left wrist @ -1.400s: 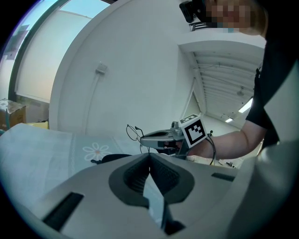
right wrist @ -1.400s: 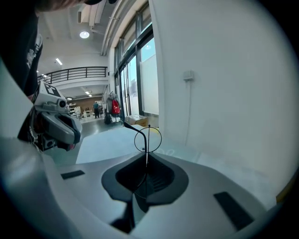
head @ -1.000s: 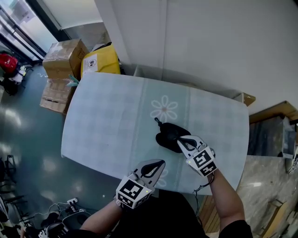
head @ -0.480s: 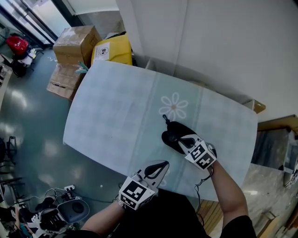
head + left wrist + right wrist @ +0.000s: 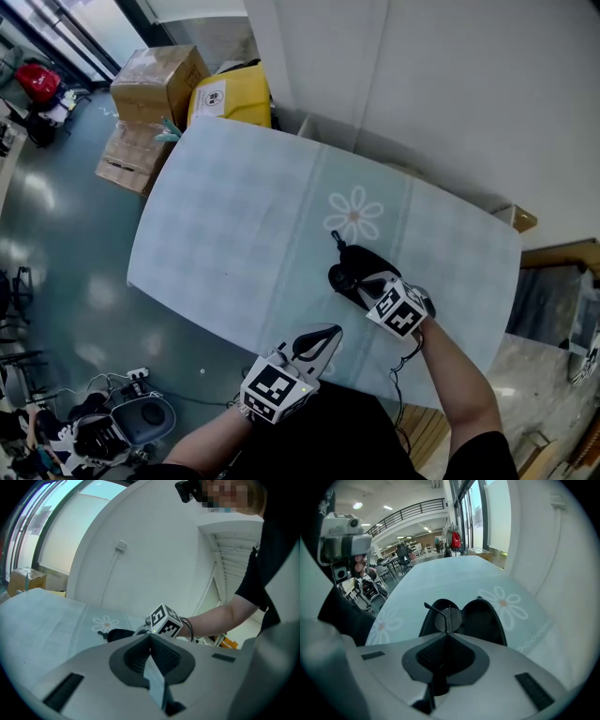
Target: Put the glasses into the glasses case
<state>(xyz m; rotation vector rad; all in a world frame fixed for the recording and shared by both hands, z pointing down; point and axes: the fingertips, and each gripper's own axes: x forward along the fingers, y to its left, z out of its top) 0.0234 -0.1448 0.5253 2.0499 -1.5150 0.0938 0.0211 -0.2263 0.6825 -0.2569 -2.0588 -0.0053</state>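
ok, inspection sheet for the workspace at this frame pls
surface: table under a pale blue cloth with daisy prints.
job's things: black case lies open on the table; glasses are held at its opening, not yet let go.
clutter: nothing seen on the table.
grippers: right gripper shut on the glasses; left gripper shut, empty, at the table's near edge.
cables: wrist cable at the right forearm; floor cables at the lower left.
surroundings: cardboard boxes and a yellow box past the far corner; white wall behind.
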